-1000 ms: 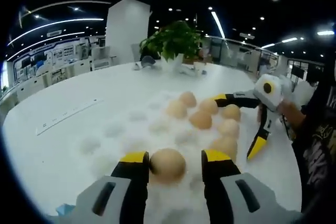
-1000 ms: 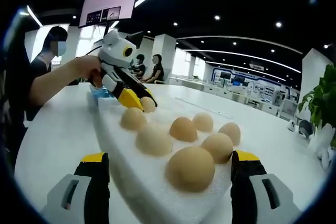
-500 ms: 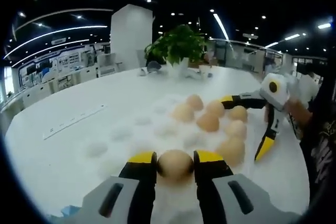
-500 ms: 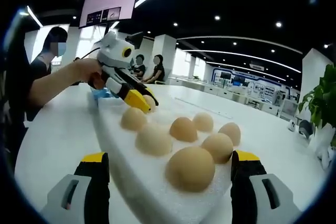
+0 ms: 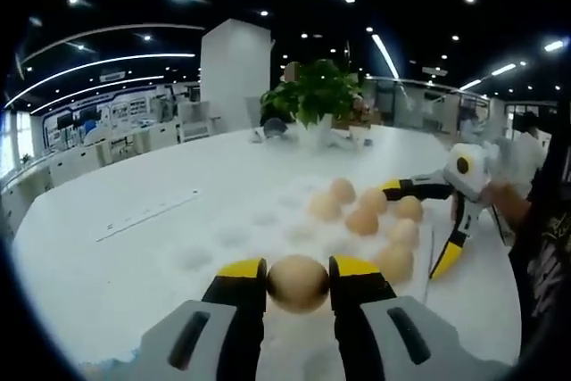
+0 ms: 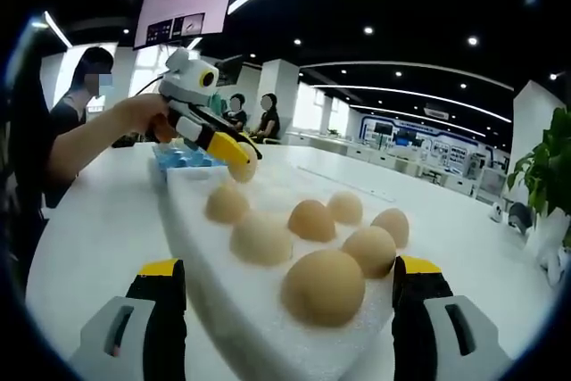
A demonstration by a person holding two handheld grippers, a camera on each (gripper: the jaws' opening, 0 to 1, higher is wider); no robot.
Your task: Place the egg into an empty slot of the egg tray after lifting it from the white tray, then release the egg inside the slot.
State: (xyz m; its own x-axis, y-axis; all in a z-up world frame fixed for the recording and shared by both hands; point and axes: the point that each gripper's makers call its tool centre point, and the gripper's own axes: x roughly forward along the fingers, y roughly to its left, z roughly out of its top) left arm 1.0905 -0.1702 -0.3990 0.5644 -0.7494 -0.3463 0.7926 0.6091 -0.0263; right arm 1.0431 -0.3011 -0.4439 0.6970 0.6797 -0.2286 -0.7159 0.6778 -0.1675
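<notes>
Ceiling strip lights run over a large open hall with a long white table [image 5: 107, 247]. On that table lies the white tray [image 6: 192, 220], a foam slab with rounded hollows, carrying a group of brown eggs.

Left gripper [image 5: 297, 267]: its two yellow-tipped fingers [image 5: 241, 269] stand narrow, clamped on one egg [image 5: 297, 282], which sits squarely between the pads. In the right gripper view this same gripper appears at the far end of the tray, held in a person's hand [image 6: 143, 118], with the egg at its tips clear above the foam surface. Just behind those tips, at the tray's far end, sits a blue egg tray [image 6: 183, 158]; whether its slots are free cannot be told.

Right gripper [image 6: 290, 269]: its fingers [image 6: 161, 276] stand wide apart, holding nothing. The near corner of the white tray lies between them, and the nearest tray egg [image 6: 323, 287] sits between the tips, closer to the right-hand finger, touching neither. In the left gripper view this gripper shows beyond the left gripper's fingers, to their right, jaws spread over the tray's far edge.

A potted plant [image 5: 312, 95] stands on the table well beyond the left gripper's fingertips. A wall screen [image 6: 186, 11] hangs high behind the person.
</notes>
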